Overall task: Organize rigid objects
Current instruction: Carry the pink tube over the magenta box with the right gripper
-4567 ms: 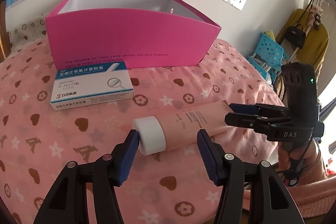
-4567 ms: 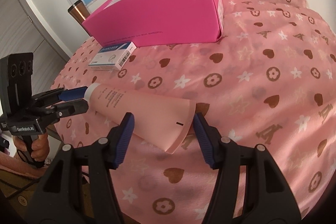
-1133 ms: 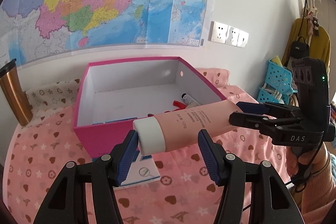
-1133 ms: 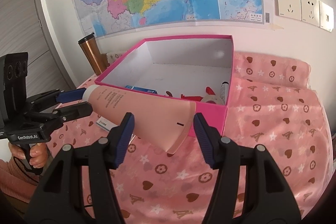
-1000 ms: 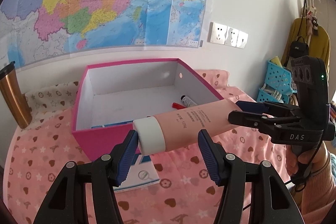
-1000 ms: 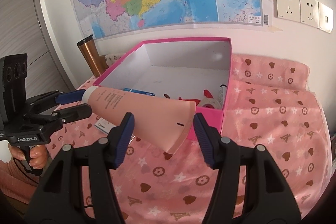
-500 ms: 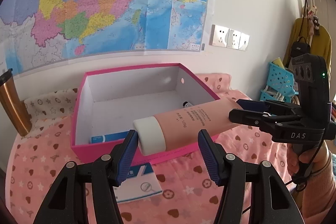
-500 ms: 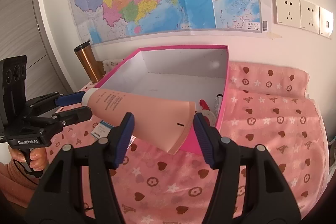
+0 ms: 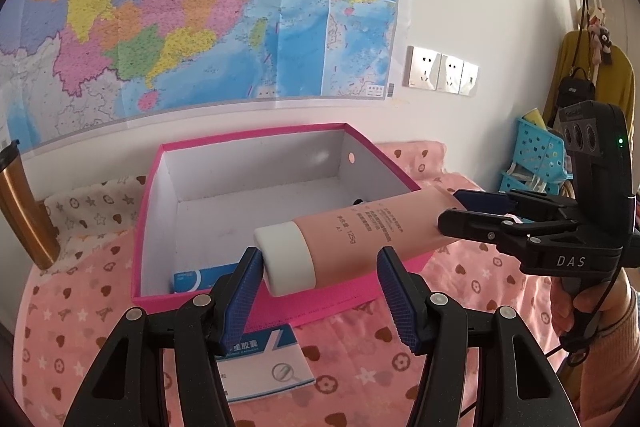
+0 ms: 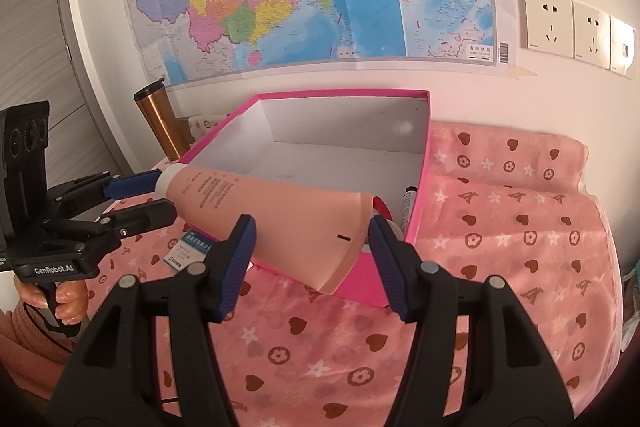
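Tube carried level over the box's front rim, one gripper at each end.

The pink box sits open at twelve o'clock from both grippers, on the heart-print cloth, with a small blue carton already inside near its front left corner and a few small items in the right corner (too hidden to name). Across its near rim hangs the tube, long axis running from nine to three o'clock in the left view, white cap at the left end, flat crimp at the right. The left gripper has its jaws spread, with only the left pad touching the cap and a clear gap at the other. The right gripper looks clamped across the crimp, so I'd judge it bears the load. A second carton lies on the cloth at six o'clock from the box. The drop needs the tube moved toward twelve o'clock, clear of the rim.
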### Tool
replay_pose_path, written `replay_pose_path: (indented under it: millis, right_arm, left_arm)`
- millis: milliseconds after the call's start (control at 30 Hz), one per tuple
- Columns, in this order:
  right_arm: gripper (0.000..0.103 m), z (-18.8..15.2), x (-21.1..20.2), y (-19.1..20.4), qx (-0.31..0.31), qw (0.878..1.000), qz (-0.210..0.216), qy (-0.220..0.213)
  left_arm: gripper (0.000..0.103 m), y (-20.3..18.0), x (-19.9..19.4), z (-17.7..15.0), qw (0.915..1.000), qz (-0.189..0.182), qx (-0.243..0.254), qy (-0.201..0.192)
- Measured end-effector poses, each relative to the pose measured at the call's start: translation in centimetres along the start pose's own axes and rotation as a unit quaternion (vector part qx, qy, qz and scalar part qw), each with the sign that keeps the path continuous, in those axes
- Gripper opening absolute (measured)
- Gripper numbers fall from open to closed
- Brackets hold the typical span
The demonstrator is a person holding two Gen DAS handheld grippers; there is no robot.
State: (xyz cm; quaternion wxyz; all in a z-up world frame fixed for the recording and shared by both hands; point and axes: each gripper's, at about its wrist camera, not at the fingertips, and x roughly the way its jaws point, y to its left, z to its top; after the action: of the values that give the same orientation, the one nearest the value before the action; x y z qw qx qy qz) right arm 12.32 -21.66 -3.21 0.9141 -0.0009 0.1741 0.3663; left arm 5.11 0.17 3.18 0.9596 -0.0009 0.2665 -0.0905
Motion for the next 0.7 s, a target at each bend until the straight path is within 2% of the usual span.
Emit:
replay_pose_path:
  millis: [700]
  right_arm:
    - [0.061,1.0,1.4,-1.0,0.001,1.000,-0.004,0.007]
  left_arm:
    - [0.060,1.1,2.0,0.9,0.9998,-0.009,-0.015,0.012]
